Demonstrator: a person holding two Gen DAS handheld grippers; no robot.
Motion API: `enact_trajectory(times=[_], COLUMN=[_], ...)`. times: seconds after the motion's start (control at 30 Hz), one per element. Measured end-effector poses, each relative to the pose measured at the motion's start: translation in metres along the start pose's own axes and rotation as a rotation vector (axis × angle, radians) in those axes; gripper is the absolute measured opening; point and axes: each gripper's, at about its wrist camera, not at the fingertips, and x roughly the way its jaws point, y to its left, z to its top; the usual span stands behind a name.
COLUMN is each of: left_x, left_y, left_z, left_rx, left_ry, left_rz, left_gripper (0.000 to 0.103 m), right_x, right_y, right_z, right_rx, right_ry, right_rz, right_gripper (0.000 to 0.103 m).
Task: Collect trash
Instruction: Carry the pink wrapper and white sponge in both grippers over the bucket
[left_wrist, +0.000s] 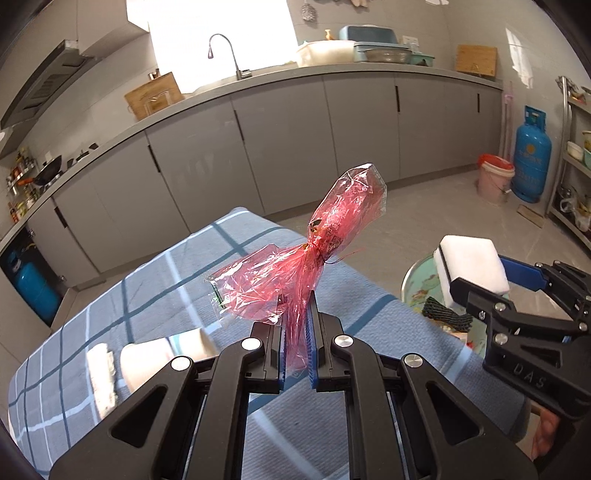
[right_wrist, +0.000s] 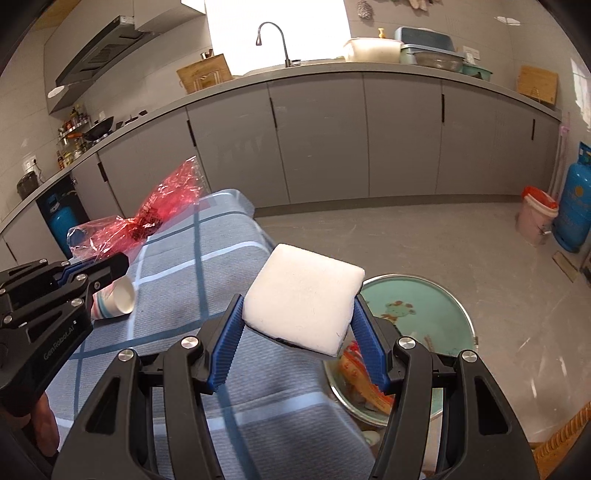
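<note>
Left wrist view: a kitchen, grey cabinets curving across the back, a checked blue cloth over the table below.
Far left on the cloth: a paper cup lies on its side, a crumpled white piece just beside it — both blurred.
Left gripper: jaws pinched nearly together on a red cellophane wrapper, which is twisted at its middle and fans up and out above the blue pads.
Right of the wrapper: the right gripper comes into shot carrying a white foam block, held up off the cloth, past the table's right edge.
Below the block: a green basin sits low beside the table, with something dark and netted at its rim.
Far right, on the floor: a pink bucket and a blue gas cylinder, well apart from the table.
Right wrist view, from the left: the left gripper holds the red wrapper above the cloth, the cup lying just under it.
Right gripper: jaws part-way apart and clamped on the white foam block — a blue pad pressing on each side.
Basin: directly beyond and below the block, on the floor at the table's right edge, with orange and red wrappers lying inside.
</note>
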Motion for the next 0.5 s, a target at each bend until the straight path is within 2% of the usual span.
enact_trajectory(times=[0.5], left_x=[0.024], left_y=[-0.066], left_z=[0.021], left_rx=[0.057], left_ry=[-0.013], left_rz=[-0.126], left_gripper=[0.010], right_x=[0.007], right_y=[-0.078], right_z=[-0.007], right_rx=[0.057], right_ry=[0.016], right_rz=[-0.130], right_gripper=[0.059])
